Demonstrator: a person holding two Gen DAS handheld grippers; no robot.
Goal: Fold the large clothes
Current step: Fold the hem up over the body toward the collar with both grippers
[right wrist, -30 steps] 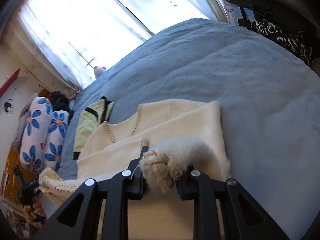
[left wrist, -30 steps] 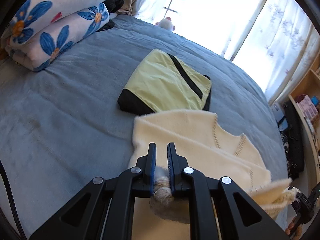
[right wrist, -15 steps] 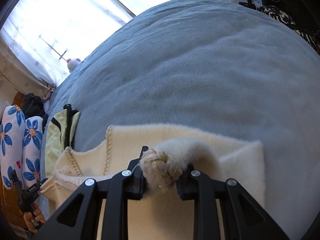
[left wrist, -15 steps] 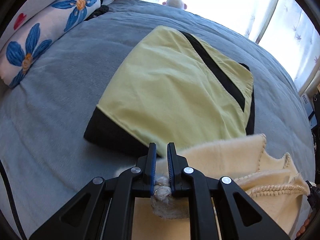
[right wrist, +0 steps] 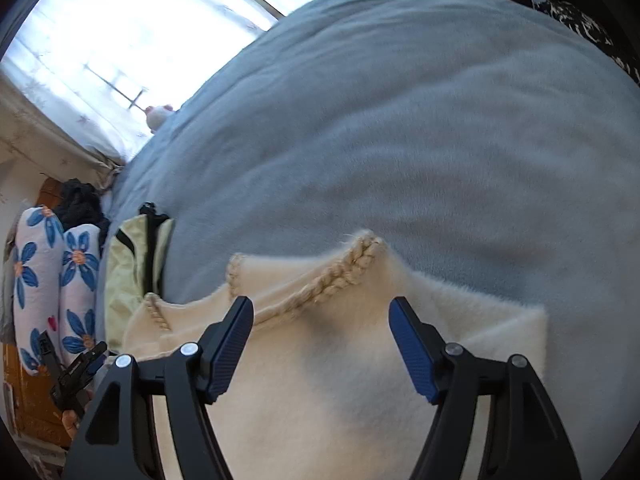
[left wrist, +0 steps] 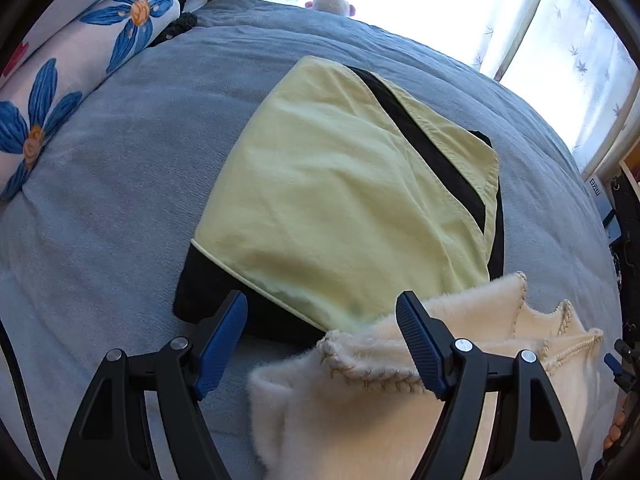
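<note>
I see the cream sweater [left wrist: 380, 420] as fluffy, fuzzy knit with a braided cord trim [right wrist: 340, 272]. At 12 o'clock of it, the yellow garment [left wrist: 340, 200] looks like smooth, matt woven cloth. The bed [right wrist: 400, 120] wears a soft, napped grey-blue cover. My fingers [left wrist: 420, 344] carry ribbed blue pads on matt black plastic.

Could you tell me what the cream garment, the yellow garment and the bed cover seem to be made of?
Cream garment: looks like a fuzzy knit or fleece, matte, with a raised nap and braided cord edging. Yellow garment: apparently a thin woven fabric, smooth and matte, showing crisp creases, stitched seams and black panels. Bed cover: seemingly a soft, short-pile plush in blue-grey; the exact fibre cannot be told.
</note>
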